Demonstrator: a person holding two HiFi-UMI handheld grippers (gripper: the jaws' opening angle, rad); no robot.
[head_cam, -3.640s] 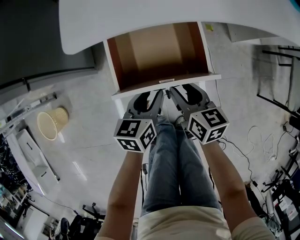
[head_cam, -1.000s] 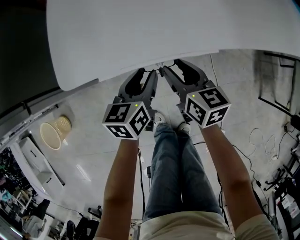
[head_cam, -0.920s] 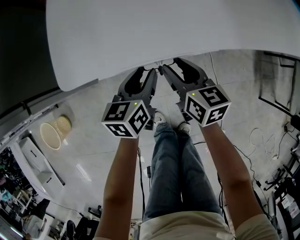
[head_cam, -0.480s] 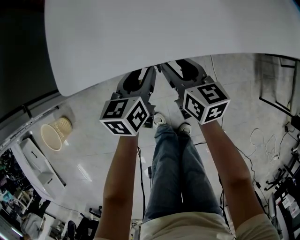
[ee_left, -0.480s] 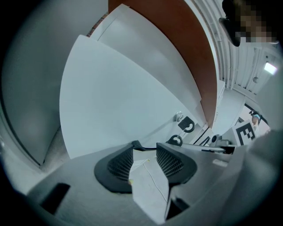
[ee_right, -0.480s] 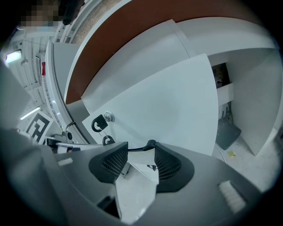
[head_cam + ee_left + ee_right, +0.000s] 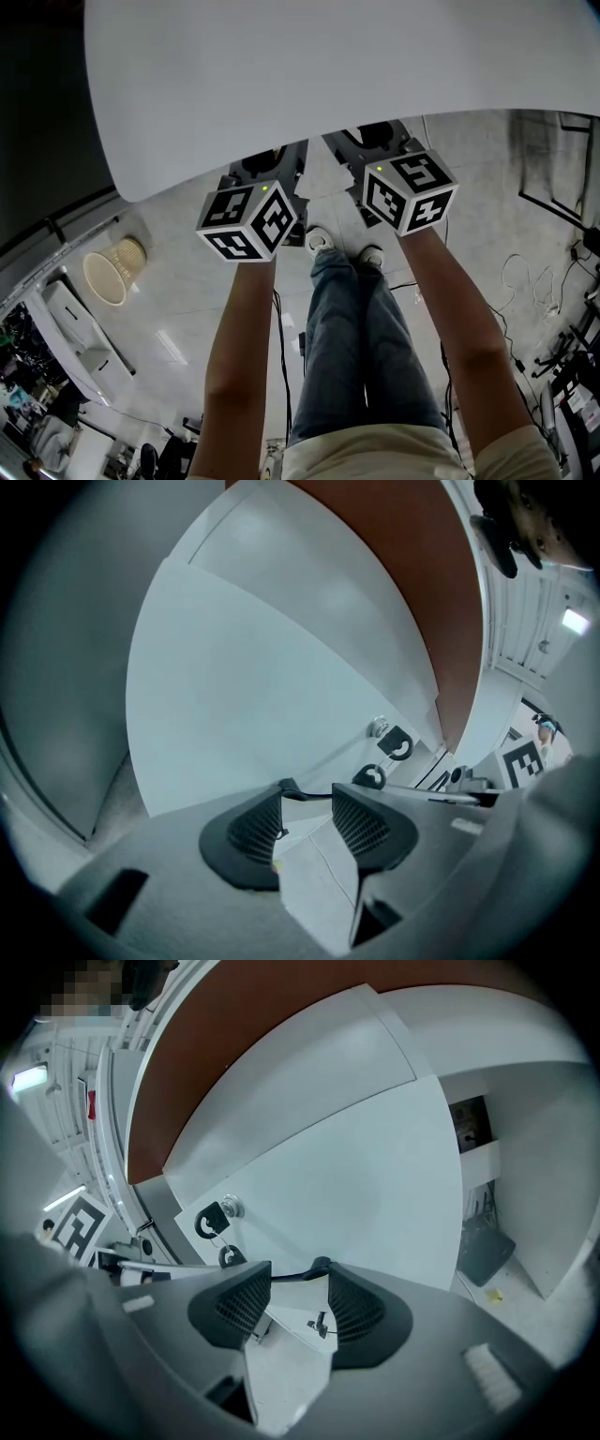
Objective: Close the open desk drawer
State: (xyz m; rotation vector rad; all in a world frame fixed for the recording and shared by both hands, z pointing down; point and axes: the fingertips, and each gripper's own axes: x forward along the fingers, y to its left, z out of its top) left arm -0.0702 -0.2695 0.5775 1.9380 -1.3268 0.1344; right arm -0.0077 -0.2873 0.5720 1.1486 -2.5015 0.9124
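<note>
The white desk top (image 7: pixel 309 66) fills the upper head view and hides the drawer there. Both marker cubes, left (image 7: pixel 248 220) and right (image 7: pixel 410 192), sit just below the desk's edge, with the jaws tucked under it. In the left gripper view the white drawer front (image 7: pixel 253 696) stands right at my left gripper (image 7: pixel 309 789), whose jaws are apart with nothing between them. A lock (image 7: pixel 379 727) with hanging keys (image 7: pixel 398 744) lies to its right. My right gripper (image 7: pixel 298 1274) is likewise open against the drawer front (image 7: pixel 356 1194), next to the lock (image 7: pixel 231 1207).
A wicker waste basket (image 7: pixel 111 275) stands on the floor at the left. The person's legs in jeans (image 7: pixel 352 347) are below the grippers. Cables (image 7: pixel 506 272) and a black frame (image 7: pixel 562 187) lie at the right. A dark box (image 7: pixel 483 1251) sits under the desk.
The drawer's brown inside, open earlier, has gone under the desk top. Over the last second both grippers moved forward, so their jaws are now hidden beneath the desk's edge.
</note>
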